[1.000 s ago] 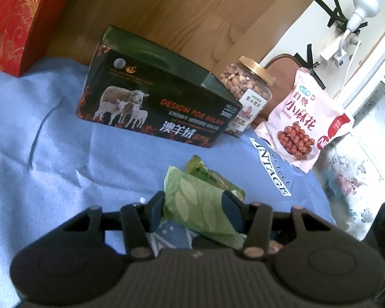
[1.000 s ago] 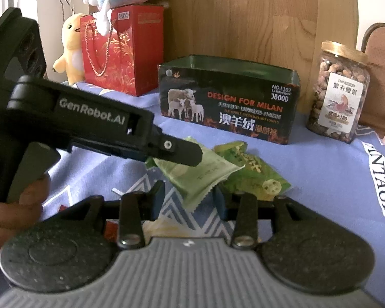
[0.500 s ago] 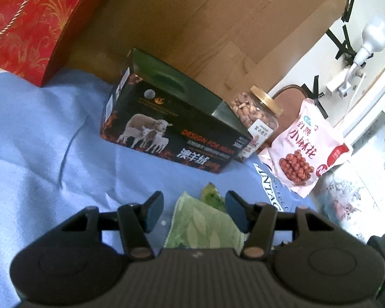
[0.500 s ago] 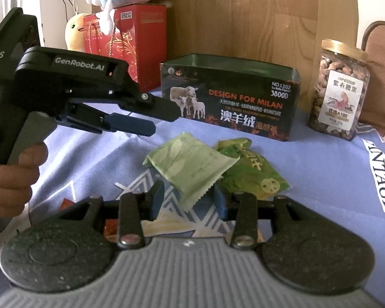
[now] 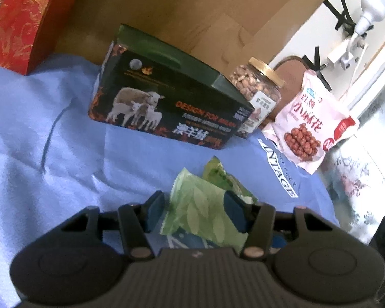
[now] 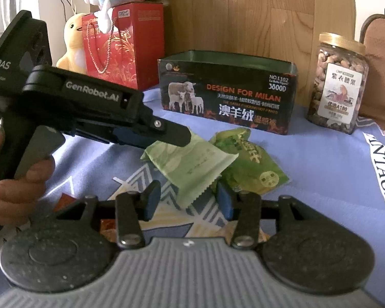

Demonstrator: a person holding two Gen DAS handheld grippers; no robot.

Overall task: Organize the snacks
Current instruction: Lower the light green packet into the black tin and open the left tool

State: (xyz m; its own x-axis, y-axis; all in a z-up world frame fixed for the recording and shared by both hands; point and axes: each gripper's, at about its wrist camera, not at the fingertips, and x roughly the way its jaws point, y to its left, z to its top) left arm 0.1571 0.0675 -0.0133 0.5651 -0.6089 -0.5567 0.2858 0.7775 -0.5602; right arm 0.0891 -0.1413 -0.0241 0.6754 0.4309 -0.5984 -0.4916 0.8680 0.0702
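A pale green snack packet (image 5: pixel 200 210) (image 6: pixel 192 164) lies on the blue cloth (image 5: pixel 38 141), partly over a darker green packet (image 5: pixel 218 174) (image 6: pixel 249 161). My left gripper (image 5: pixel 194 206) (image 6: pixel 177 137) straddles the pale packet's left end. Its jaws are closing, and a small gap shows at the left pad. My right gripper (image 6: pixel 188 201) sits low at the packet's near corner. Its jaws are opening, the corner lies between them, and the pads do not press on it. An open dark tin box (image 5: pixel 166 107) (image 6: pixel 225 102) with sheep on its side stands behind the packets.
A nut jar (image 6: pixel 338 82) stands to the right of the tin, with a pink snack bag (image 5: pixel 310 123) beyond it. A red gift bag (image 6: pixel 120 51) and plush toys (image 6: pixel 74 41) stand at the back left against a wooden board. A hand (image 6: pixel 18 190) holds the left gripper.
The left gripper, lifted up and back half a second ago, has come down over the pale green packet again. The right gripper's jaws have spread a little; that hand has stayed in place.
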